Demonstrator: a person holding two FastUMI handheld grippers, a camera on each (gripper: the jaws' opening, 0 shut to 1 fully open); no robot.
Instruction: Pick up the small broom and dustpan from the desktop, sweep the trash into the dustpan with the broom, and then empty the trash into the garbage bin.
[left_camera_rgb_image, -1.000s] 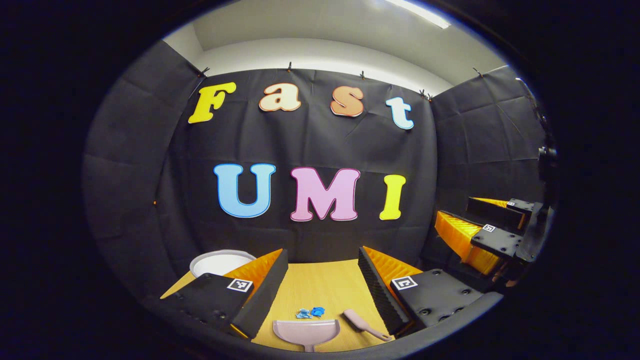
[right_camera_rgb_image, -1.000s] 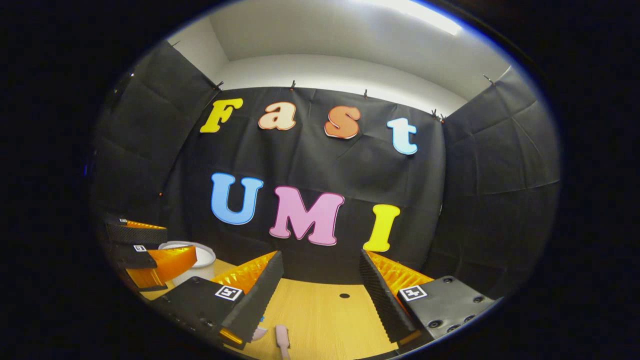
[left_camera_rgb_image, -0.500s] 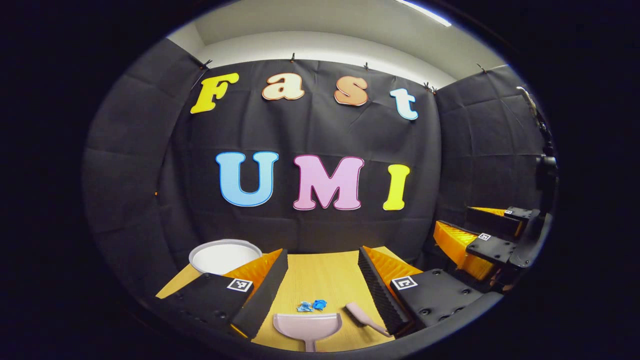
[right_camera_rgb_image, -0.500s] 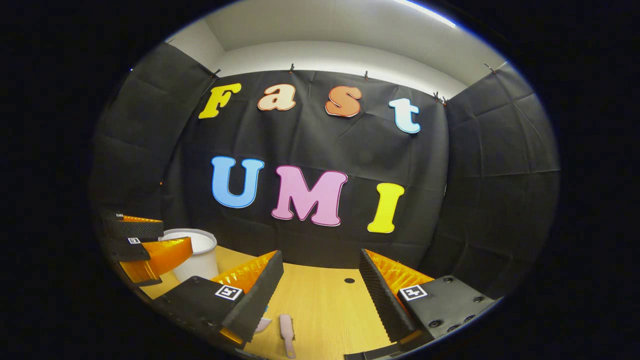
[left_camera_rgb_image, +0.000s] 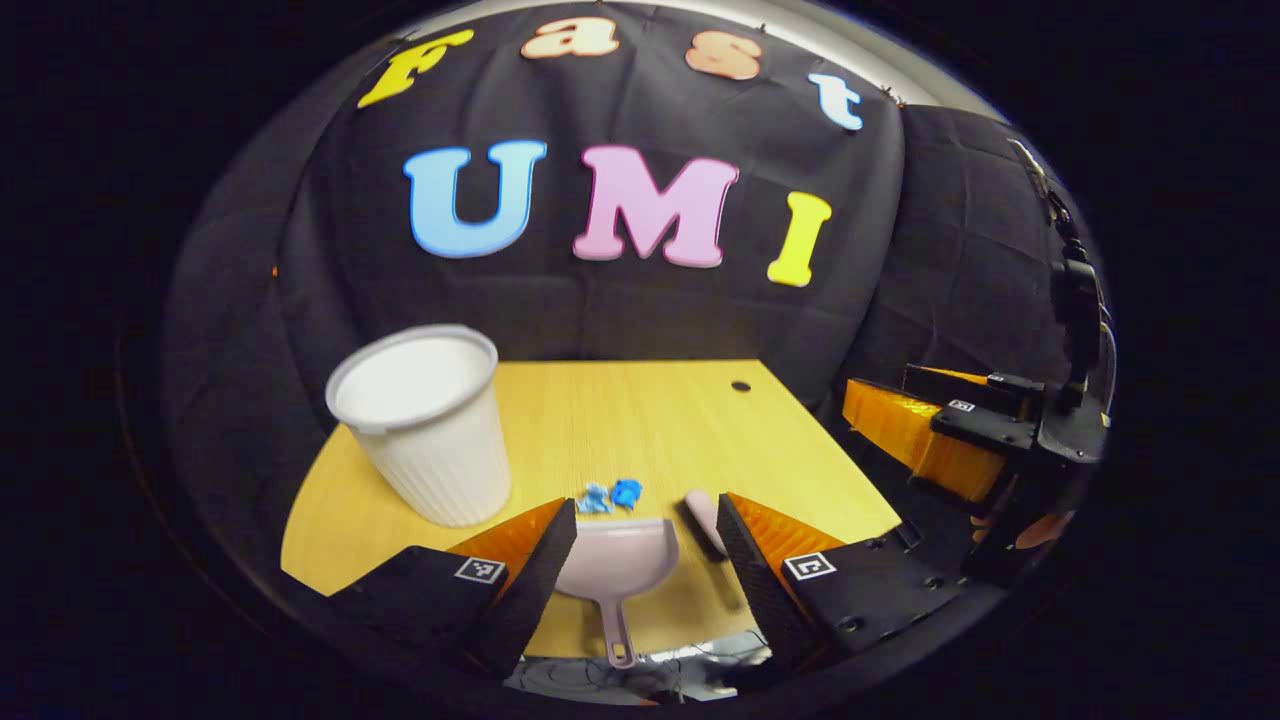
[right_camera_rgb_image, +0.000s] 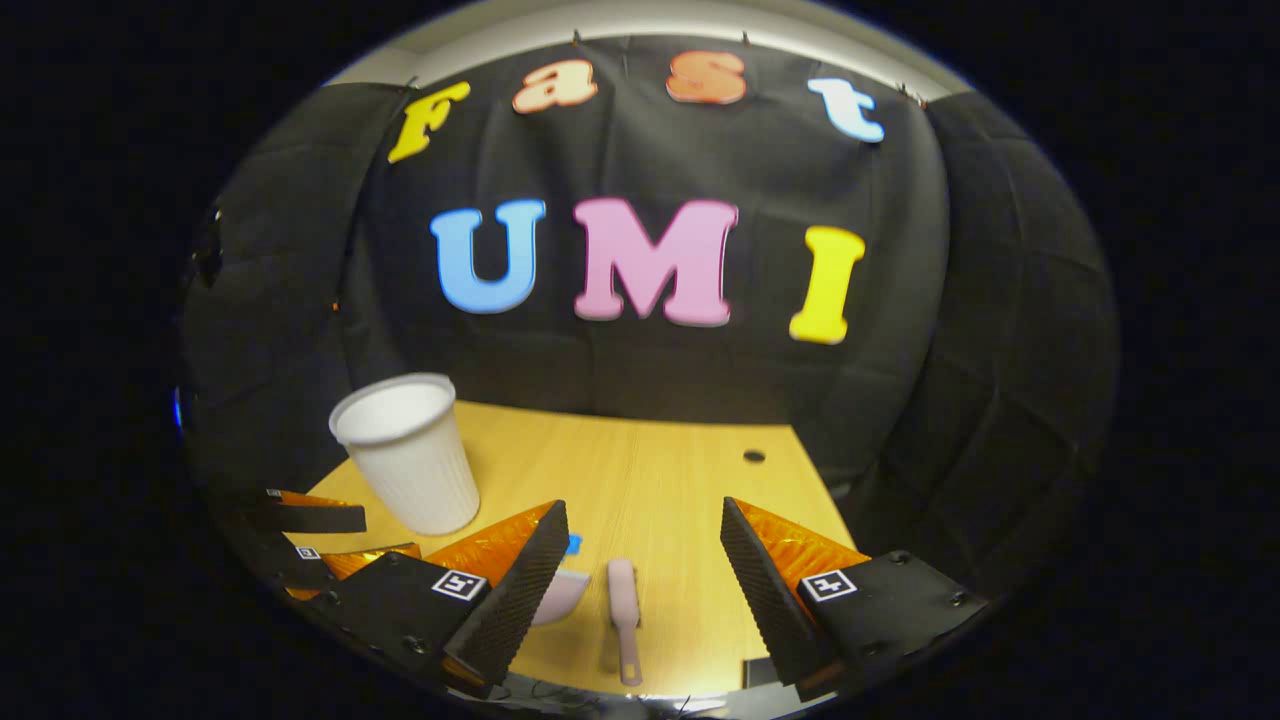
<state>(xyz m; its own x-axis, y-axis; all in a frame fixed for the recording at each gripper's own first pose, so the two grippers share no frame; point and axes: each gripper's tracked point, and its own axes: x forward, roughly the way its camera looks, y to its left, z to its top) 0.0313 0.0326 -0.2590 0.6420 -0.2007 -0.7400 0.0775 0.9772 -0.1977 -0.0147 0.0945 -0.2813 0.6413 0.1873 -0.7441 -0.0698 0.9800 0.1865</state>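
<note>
On the wooden desktop (left_camera_rgb_image: 640, 420), far more surface is showing than a second ago: both cameras are tipping downward, so the booth wall is sliding up and the white ribbed garbage bin (left_camera_rgb_image: 425, 425), earlier just a rim behind a finger, is now standing in full at the left of the left gripper view. The left gripper (left_camera_rgb_image: 647, 535) is hanging with its jaws wide apart and gripping nothing, as it was a second ago. Between its fingers the pale pink dustpan (left_camera_rgb_image: 615, 565) is lying flat, its mouth facing away toward the wall and its thin handle pointing back over the near table edge. Just beyond the pan's mouth the blue crumpled trash (left_camera_rgb_image: 610, 496) is sitting in two small bits, close to the lip though contact is hard to judge. The pink small broom (left_camera_rgb_image: 703, 518) is peeking out beside the left gripper's right-hand finger, partly hidden by it. In the right gripper view the small broom (right_camera_rgb_image: 624, 610) is lying lengthwise between the fingers of the right gripper (right_camera_rgb_image: 645, 555), nearer the left-hand one, handle toward the near edge; that gripper is likewise spread wide and carrying nothing. The dustpan (right_camera_rgb_image: 560, 595) is showing as a pink edge behind the left-hand finger, and the garbage bin (right_camera_rgb_image: 405, 455) is standing farther left.
</note>
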